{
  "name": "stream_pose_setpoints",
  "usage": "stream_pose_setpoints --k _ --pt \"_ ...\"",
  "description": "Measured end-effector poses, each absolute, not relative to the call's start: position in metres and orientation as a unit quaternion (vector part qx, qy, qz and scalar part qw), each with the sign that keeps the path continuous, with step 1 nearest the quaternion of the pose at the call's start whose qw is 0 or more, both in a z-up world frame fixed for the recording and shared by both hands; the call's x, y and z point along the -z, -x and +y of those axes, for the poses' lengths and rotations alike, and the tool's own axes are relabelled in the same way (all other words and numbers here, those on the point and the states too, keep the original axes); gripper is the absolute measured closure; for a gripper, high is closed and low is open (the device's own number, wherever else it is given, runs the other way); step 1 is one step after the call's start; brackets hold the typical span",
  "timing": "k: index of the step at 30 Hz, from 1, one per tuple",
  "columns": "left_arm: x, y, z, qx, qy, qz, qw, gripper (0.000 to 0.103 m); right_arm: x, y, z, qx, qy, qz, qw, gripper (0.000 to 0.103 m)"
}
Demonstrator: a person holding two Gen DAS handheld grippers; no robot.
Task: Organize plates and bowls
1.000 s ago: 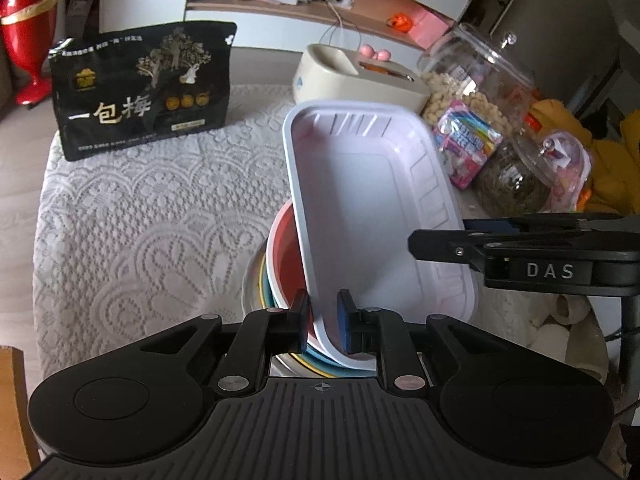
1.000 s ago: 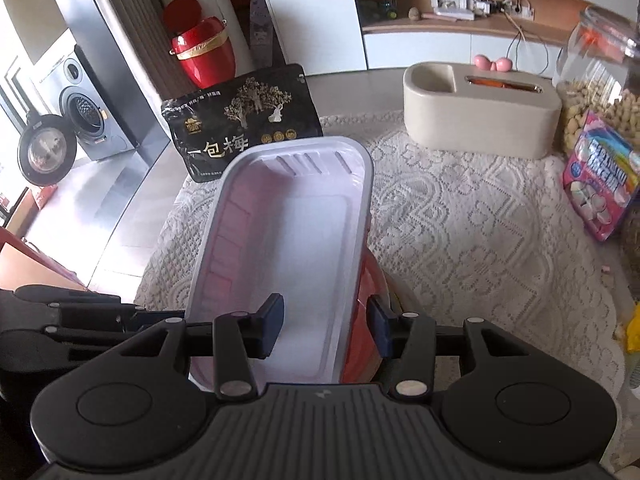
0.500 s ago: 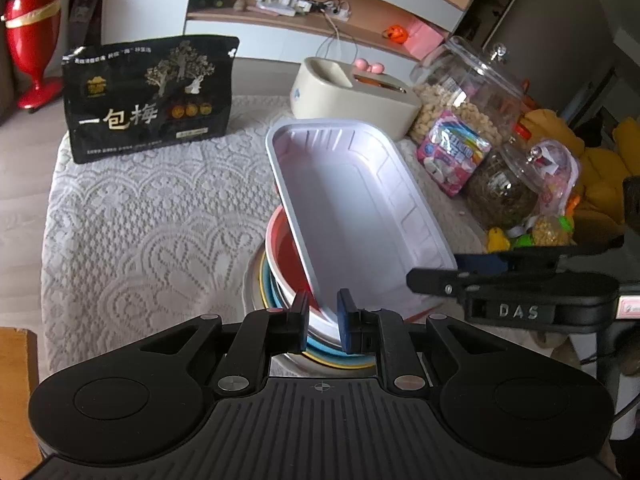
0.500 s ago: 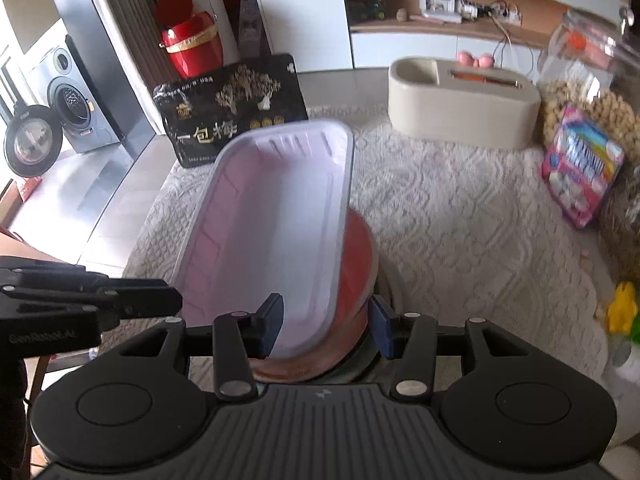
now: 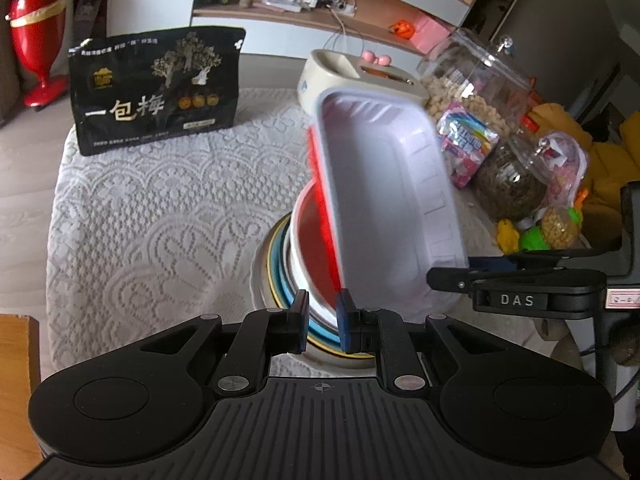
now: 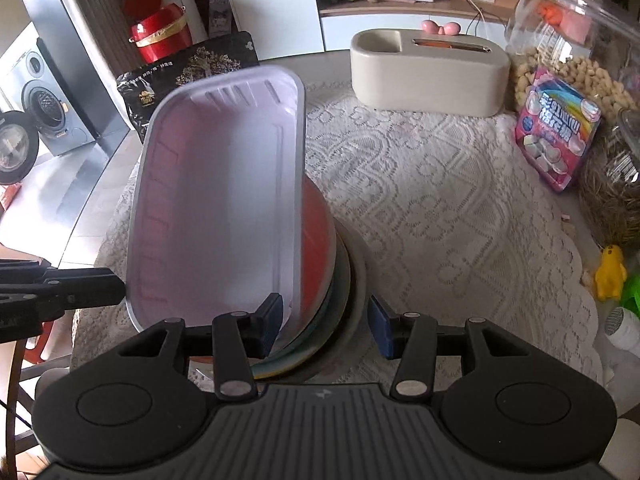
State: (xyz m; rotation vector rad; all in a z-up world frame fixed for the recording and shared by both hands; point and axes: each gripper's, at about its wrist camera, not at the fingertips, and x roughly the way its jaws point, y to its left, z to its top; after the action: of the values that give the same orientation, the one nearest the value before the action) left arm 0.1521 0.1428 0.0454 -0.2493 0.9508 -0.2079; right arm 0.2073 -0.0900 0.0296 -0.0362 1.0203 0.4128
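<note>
Closest in, the left gripper (image 5: pixel 322 316) has its blue pads set narrow with a small gap between them, and it isn't gripping anything I can make out: the white tray (image 5: pixel 394 208) has its near end just past the right pad, and I can't tell whether it touches. The right gripper (image 6: pixel 325 322) is spread wide, its left finger (image 6: pixel 270 322) just inside the tray's near end and its right one out past the edge of the stack, so it's not holding anything either.

The tray is a long white rectangular thing with a red outside. It's tilted up on edge, leaning over the red bowl (image 5: pixel 316 240), which sits on top of a stack of plates (image 5: pixel 276 280) with blue and yellow rims showing. All of that sits on the desk (image 6: pixel 440 208) with its white lace cloth.

Further back on the left is a black snack bag (image 5: pixel 156 92) standing upright. Behind the tray is a cream tissue box (image 6: pixel 430 72) with a pink bow-shaped thing on top. Off to the right there's a pink candy packet (image 6: pixel 558 128) leaning against a big clear jar (image 5: pixel 476 80) of pale snacks, plus a second jar with dark stuff inside it. Past the desk, a red bin (image 6: pixel 160 34) stands on the floor.
</note>
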Motion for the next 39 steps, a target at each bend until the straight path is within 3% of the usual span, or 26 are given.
stream_pose_setpoints --k 6,11,16,20,21,27,34,39 --pt "-0.053 -0.151 0.147 0.106 0.135 0.437 0.883 0.088 -0.033 -0.201 -0.081 -0.221 0.039 0.485 0.845 0.056" --pt "-0.068 -0.161 0.156 0.107 0.178 0.397 0.894 0.088 -0.072 -0.219 -0.089 -0.219 -0.009 0.432 0.875 0.056" --pt "-0.06 -0.187 0.16 0.083 0.201 0.39 0.895 0.087 -0.073 -0.252 -0.079 -0.191 -0.046 0.424 0.884 0.056" --pt "-0.046 -0.192 0.153 0.105 0.197 0.404 0.887 0.087 -0.064 -0.263 -0.068 -0.209 -0.064 0.451 0.865 0.064" --pt "-0.046 -0.191 0.153 0.11 0.203 0.404 0.885 0.08 -0.066 -0.262 -0.066 -0.219 -0.07 0.452 0.862 0.063" --pt "-0.086 -0.165 0.155 0.123 0.168 0.328 0.921 0.081 -0.104 -0.237 -0.071 -0.256 -0.073 0.379 0.886 0.063" --pt "-0.06 -0.174 0.138 0.085 0.114 0.383 0.913 0.082 -0.08 -0.227 -0.074 -0.226 -0.012 0.381 0.897 0.063" --pt "-0.051 -0.177 0.138 0.09 0.113 0.394 0.908 0.082 -0.068 -0.234 -0.078 -0.222 -0.027 0.401 0.888 0.063"
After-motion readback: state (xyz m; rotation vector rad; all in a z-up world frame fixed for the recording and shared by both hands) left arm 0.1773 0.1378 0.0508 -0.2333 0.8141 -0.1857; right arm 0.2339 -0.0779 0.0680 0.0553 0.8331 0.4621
